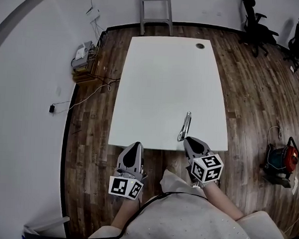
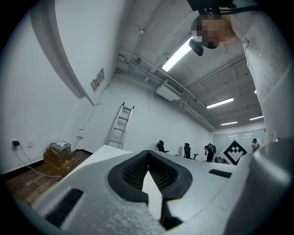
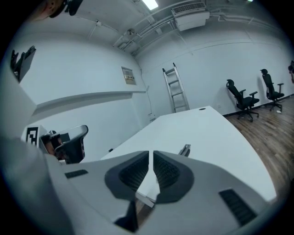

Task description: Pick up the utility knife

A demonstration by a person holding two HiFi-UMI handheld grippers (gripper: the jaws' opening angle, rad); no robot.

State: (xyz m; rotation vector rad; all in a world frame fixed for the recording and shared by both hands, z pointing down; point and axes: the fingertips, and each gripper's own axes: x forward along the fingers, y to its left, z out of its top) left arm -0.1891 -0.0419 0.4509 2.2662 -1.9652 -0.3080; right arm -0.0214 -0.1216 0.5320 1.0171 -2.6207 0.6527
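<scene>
1. The utility knife lies flat on the white desk, close to the front edge and toward the right side, its length running roughly away from the person.
2. The right claw is at the desk's front edge, just beside the knife's near end. Its jaws are pressed together with nothing between them.
3. The left claw is also at the front edge, well apart from the knife, with its tips together and empty.

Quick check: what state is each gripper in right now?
Left gripper: closed, holding nothing.
Right gripper: closed, holding nothing; utility knife lies on table.
</scene>
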